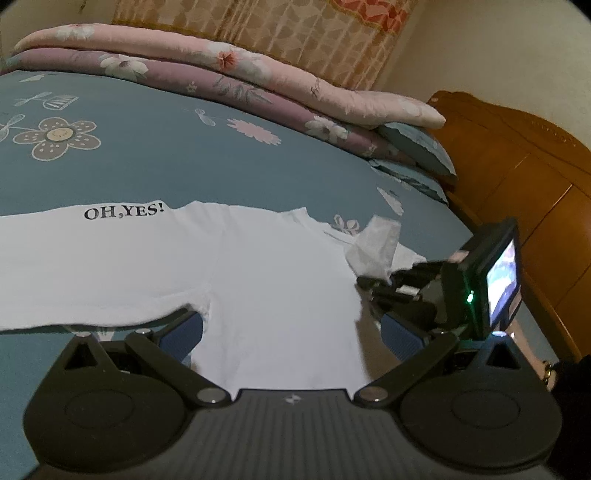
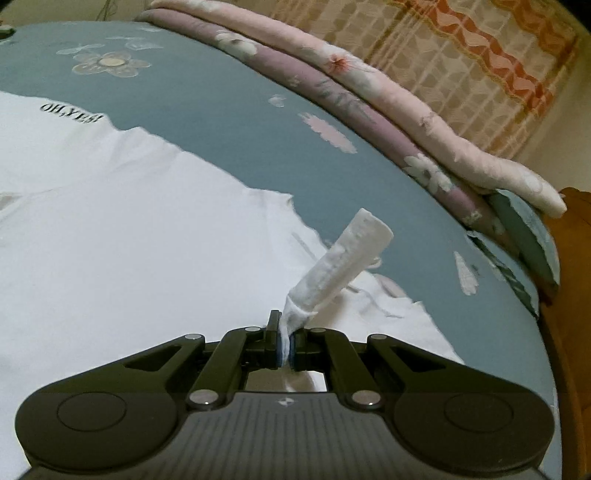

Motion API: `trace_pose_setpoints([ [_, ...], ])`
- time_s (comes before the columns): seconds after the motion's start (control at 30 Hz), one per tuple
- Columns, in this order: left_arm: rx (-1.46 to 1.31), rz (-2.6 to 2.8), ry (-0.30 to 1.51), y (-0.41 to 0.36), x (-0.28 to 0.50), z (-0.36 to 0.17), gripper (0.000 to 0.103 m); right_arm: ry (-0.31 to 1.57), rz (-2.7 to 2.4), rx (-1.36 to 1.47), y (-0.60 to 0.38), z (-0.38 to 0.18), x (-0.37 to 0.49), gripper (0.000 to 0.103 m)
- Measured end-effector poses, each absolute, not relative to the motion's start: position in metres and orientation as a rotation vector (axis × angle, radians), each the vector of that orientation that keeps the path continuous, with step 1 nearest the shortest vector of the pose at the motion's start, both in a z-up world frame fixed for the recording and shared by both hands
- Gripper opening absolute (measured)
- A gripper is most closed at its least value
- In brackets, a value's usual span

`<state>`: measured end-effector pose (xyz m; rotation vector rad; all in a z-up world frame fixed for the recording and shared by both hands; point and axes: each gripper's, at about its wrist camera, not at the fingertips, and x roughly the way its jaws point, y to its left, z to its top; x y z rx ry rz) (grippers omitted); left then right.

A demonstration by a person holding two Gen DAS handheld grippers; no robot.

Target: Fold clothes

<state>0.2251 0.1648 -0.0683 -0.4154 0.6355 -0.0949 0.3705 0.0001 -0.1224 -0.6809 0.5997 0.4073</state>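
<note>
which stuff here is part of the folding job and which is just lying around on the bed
Part of the job:
- white T-shirt, spread on the bed
- right gripper, shut on a sleeve of the shirt
- left gripper, open over the shirt

Just lying about:
- folded quilts
- pillow
- bedsheet
- headboard
- curtain

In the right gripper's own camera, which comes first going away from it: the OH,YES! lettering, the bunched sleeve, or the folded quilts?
1. The sleeve, pinched in the right gripper itself, sticking up just ahead.
2. The OH,YES! lettering, far off to the left on the white shirt.
3. The folded quilts, along the bed's far edge, upper right; this gap is less clear-cut.
</note>
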Motion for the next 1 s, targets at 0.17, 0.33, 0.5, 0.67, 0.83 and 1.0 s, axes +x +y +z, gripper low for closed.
trace_pose_setpoints([
  [0.17, -0.447, -0.088, 0.615, 0.172, 0.222, -0.066, 0.102, 0.55, 0.431, -0.734, 0.01, -0.124, 0.357, 0.004],
  [0.33, -0.455, -0.081, 0.604, 0.175, 0.221, -0.065, 0.102, 0.45, 0.463, -0.859, 0.027, -0.126, 0.337, 0.004],
  [0.5, -0.464, -0.08, 0.592, 0.178, 0.219, -0.064, 0.102, 0.45, 0.484, -0.886, 0.038, -0.134, 0.331, 0.004],
  [0.67, -0.473, -0.076, 0.585, 0.18, 0.218, -0.063, 0.102, 0.458, 0.492, -0.878, 0.044, -0.136, 0.328, 0.004],
  [0.83, -0.474, -0.075, 0.586, 0.179, 0.217, -0.063, 0.102, 0.444, 0.501, -0.92, 0.048, -0.14, 0.322, 0.005],
  [1.0, -0.473, -0.081, 0.587, 0.178, 0.218, -0.063, 0.102, 0.451, 0.488, -0.917, 0.051, -0.141, 0.322, 0.006],
])
